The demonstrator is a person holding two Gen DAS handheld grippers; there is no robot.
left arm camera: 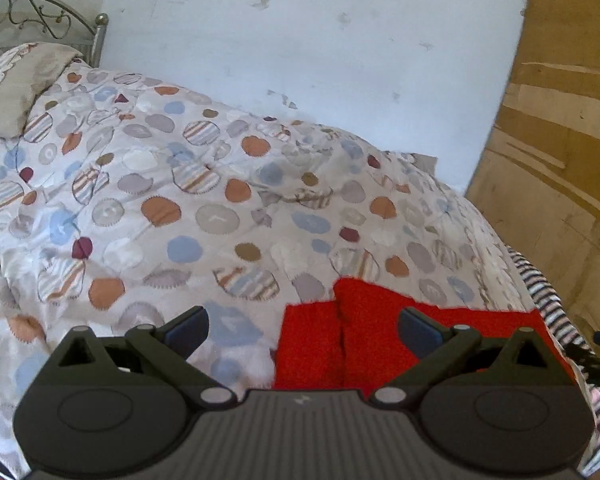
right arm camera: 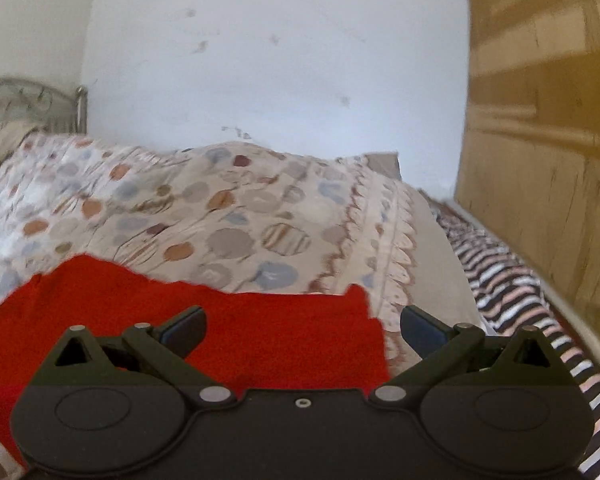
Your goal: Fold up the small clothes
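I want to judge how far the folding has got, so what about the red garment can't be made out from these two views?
- Left wrist view: the red garment's near part is hidden behind the left gripper; its jaws stand open.
- Right wrist view: the near edge is hidden by the right gripper, and the picture's left edge cuts it off.
- Right wrist view is motion-blurred; fabric detail is unclear.
- What kind of garment it is cannot be told.

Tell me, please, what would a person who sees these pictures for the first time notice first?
The red cloth stands out most: it lies on the bed close in front of both open claws, the left claw and the right claw. Next comes the quilt with coloured dots, which covers the bed up to the white wall. A striped cloth lies along the bed's right edge, beside a brown board.
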